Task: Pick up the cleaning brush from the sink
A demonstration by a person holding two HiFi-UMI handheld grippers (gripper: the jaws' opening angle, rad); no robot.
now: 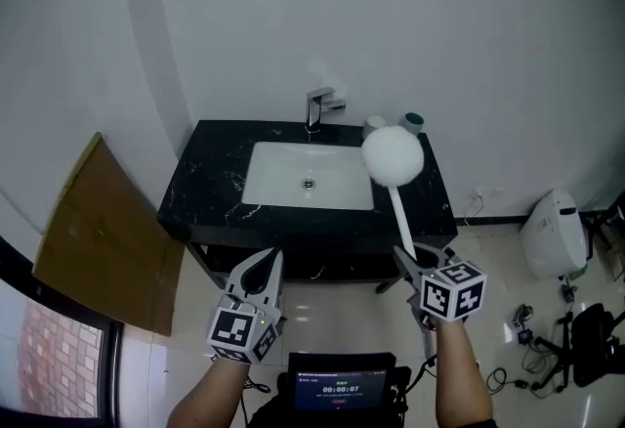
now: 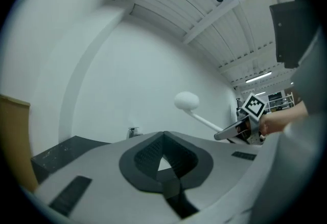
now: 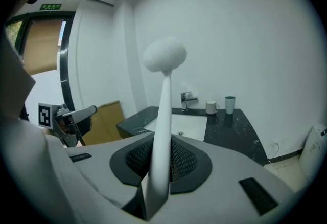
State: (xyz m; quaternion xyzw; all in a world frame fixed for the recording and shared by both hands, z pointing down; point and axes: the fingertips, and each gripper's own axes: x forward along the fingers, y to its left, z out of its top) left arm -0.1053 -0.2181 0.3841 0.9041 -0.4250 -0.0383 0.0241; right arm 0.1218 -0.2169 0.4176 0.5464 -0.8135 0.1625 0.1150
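- At the bottom centre of the head view, closest to me, a small screen [image 1: 340, 387] glows between my two forearms.
- My left gripper [image 1: 263, 262] sits at the lower left. In the left gripper view [image 2: 162, 138] its jaws are clenched tip to tip, with nothing between them.
- My right gripper [image 1: 411, 256] sits at the lower right. In the right gripper view [image 3: 162, 142] its jaws are grasping the white handle of the brush [image 3: 164, 55].
- The brush [image 1: 393, 155] is up in the air and clear of the sink. Its handle slants up from the right gripper. In the head view its round white head lies over the right end of the counter. It also shows at centre right of the left gripper view [image 2: 186, 100].
- A brown board [image 1: 107, 240] leans at the left edge of the head view.
- A white appliance [image 1: 554, 231] stands on the floor at the right.
- The black counter [image 1: 210, 172] lies mid-frame, with the white sink [image 1: 283, 177] set into it.
- A chrome tap [image 1: 317, 107] stands behind the sink.
- A white mug [image 1: 374, 124] and a teal cup [image 1: 414, 122] stand side by side at the counter's back right corner.
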